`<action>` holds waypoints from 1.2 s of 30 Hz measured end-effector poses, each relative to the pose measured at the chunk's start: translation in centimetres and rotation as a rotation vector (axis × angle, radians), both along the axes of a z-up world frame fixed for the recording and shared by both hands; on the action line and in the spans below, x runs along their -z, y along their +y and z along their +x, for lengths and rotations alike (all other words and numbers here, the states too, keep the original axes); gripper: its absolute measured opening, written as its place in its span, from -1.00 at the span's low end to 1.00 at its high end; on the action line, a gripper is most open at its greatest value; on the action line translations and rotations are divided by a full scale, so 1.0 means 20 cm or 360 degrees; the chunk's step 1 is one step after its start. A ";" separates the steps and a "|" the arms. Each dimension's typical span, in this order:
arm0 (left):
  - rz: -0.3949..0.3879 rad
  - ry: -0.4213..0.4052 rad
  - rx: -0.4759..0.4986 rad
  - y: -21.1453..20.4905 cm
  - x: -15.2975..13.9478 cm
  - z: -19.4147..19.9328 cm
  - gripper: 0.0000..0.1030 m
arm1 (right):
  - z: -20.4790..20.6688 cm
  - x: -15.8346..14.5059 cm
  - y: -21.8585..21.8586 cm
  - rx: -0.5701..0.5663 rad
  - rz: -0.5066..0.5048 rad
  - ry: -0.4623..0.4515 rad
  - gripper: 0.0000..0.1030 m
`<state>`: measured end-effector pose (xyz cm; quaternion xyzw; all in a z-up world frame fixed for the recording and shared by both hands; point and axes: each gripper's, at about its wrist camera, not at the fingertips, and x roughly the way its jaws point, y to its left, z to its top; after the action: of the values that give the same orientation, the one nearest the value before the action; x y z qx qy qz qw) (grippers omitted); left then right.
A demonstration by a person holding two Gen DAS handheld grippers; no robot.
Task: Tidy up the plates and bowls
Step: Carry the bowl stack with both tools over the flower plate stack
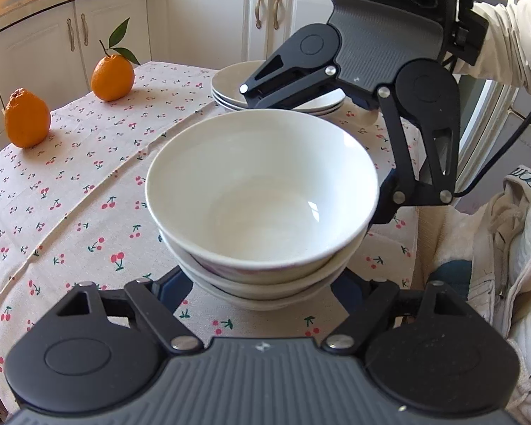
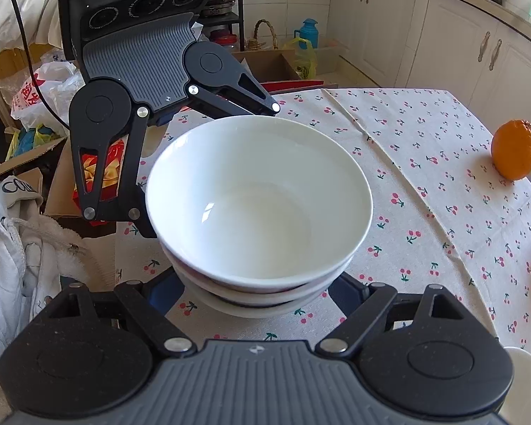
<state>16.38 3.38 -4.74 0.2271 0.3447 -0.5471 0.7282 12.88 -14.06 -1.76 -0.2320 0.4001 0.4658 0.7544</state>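
The white bowl stack (image 1: 262, 209) is flanked by both spread tongs, left (image 1: 262, 294) and right (image 2: 258, 294); plates (image 1: 230, 86) are seen at 12 o'clock near the surface (image 1: 88, 191) edge

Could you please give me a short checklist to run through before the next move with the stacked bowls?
1. Stack of three white ceramic bowls nested evenly: ok, only slightly offset.
2. Left tongs straddling the stack's base: ok, fingers sit either side.
3. Right tongs straddling the stack from the opposite side: ok.
4. Firm contact of the fingertips with the bowls: cannot tell, the bowls hide them.
5. Pile of white shallow plates behind the bowls stands apart from them: ok.
6. Two oranges on the cherry-print tablecloth away from the bowls: ok.
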 end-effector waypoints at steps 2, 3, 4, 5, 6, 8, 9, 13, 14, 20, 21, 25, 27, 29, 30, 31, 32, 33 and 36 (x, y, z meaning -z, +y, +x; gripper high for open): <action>-0.0002 -0.0013 -0.0009 -0.01 -0.01 -0.02 0.63 | -0.01 -0.01 0.00 -0.0004 -0.0002 -0.0004 0.76; 0.0000 -0.0023 -0.0012 -0.01 -0.01 -0.03 0.63 | -0.01 -0.01 -0.01 -0.0005 -0.0001 -0.0009 0.76; 0.0003 -0.0027 -0.0014 -0.02 -0.02 -0.03 0.63 | -0.02 -0.01 -0.01 -0.0008 -0.0001 -0.0015 0.76; 0.0006 -0.0032 -0.0016 -0.03 -0.02 -0.04 0.62 | -0.02 -0.02 -0.02 -0.0009 -0.0001 -0.0016 0.76; 0.0010 -0.0041 -0.0016 -0.03 -0.03 -0.05 0.62 | -0.03 -0.02 -0.03 -0.0009 0.0000 -0.0018 0.76; 0.0012 -0.0051 -0.0019 -0.05 -0.04 -0.06 0.62 | -0.04 -0.03 -0.04 -0.0011 0.0003 -0.0029 0.77; 0.0013 -0.0056 -0.0021 -0.06 -0.05 -0.07 0.62 | -0.05 -0.04 -0.05 -0.0011 0.0008 -0.0035 0.77; 0.0020 -0.0080 -0.0022 -0.10 -0.09 -0.10 0.62 | -0.07 -0.06 -0.10 -0.0006 0.0028 -0.0057 0.77; 0.0020 -0.0084 -0.0024 -0.11 -0.10 -0.11 0.62 | -0.08 -0.07 -0.11 -0.0004 0.0031 -0.0060 0.77; 0.0017 -0.0118 -0.0005 -0.22 -0.16 -0.13 0.62 | -0.11 -0.13 -0.23 0.0021 0.0050 -0.0096 0.77; 0.0017 -0.0125 0.0002 -0.24 -0.17 -0.14 0.62 | -0.12 -0.14 -0.25 0.0027 0.0049 -0.0102 0.77; 0.0007 -0.0140 0.0032 -0.34 -0.20 -0.13 0.62 | -0.13 -0.17 -0.34 0.0056 0.0054 -0.0121 0.77; 0.0004 -0.0148 0.0051 -0.40 -0.21 -0.12 0.62 | -0.14 -0.19 -0.39 0.0076 0.0053 -0.0127 0.77; 0.0000 -0.0157 0.0067 -0.45 -0.22 -0.11 0.63 | -0.13 -0.20 -0.44 0.0093 0.0044 -0.0138 0.77; -0.0003 -0.0163 0.0077 -0.48 -0.22 -0.10 0.63 | -0.13 -0.21 -0.47 0.0103 0.0038 -0.0147 0.77; -0.0007 -0.0165 0.0087 -0.51 -0.22 -0.09 0.63 | -0.13 -0.22 -0.49 0.0110 0.0034 -0.0152 0.77; -0.0011 -0.0167 0.0095 -0.54 -0.22 -0.08 0.62 | -0.12 -0.22 -0.52 0.0121 0.0032 -0.0154 0.77; -0.0018 -0.0169 0.0105 -0.57 -0.22 -0.07 0.62 | -0.12 -0.23 -0.55 0.0131 0.0030 -0.0156 0.77; -0.0031 -0.0175 0.0128 -0.65 -0.22 -0.04 0.62 | -0.10 -0.24 -0.64 0.0165 0.0026 -0.0169 0.77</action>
<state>15.61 -9.65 -0.25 0.2632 0.2895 -0.5659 0.7257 10.81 -26.93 2.94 -0.2293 0.3673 0.4165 0.7994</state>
